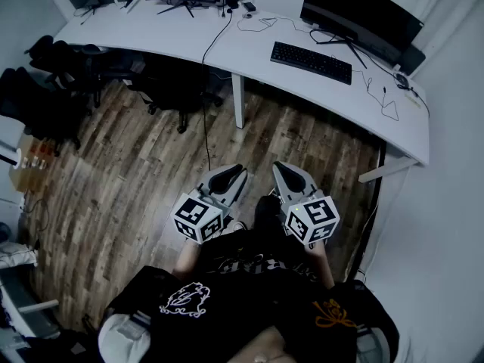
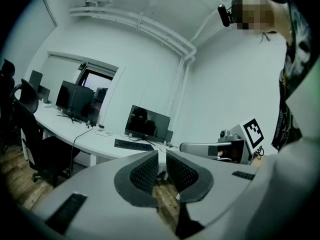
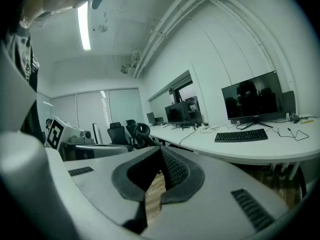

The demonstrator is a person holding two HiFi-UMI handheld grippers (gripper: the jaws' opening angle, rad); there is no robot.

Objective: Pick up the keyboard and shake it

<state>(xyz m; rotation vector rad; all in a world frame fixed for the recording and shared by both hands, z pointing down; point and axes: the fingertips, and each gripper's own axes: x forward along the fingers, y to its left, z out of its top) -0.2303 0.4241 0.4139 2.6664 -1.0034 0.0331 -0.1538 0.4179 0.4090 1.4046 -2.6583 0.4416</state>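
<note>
Head view: the person stands on the wooden floor (image 1: 128, 180) with both tools held out level in front of the body. The left gripper (image 1: 231, 172) and the right gripper (image 1: 283, 171) sit side by side, near each other but not touching, their marker cubes closest to the body. Both are well apart from the white desk (image 1: 249, 48). The keyboard (image 1: 311, 62) lies flat on the desk, untouched, just in front of a dark monitor (image 1: 361, 20). Black office chairs (image 1: 178, 89) are under the desk's left half.

Left gripper view: the jaws are closed almost to meeting – only a thin slit remains at the tips, and nothing is between them; the floor shows through below. Beyond the tips, the keyboard (image 2: 133, 145) rests on the desk before the monitor (image 2: 148, 123), far from the jaws. The other gripper juts in at the right.

Right gripper view: the jaws are fully together and hold nothing. The keyboard (image 3: 241, 135) lies off to the right on the desk, below the monitor (image 3: 256, 98) – well away from the tips. The chairs (image 3: 131, 134) stand further back along the desk.
</note>
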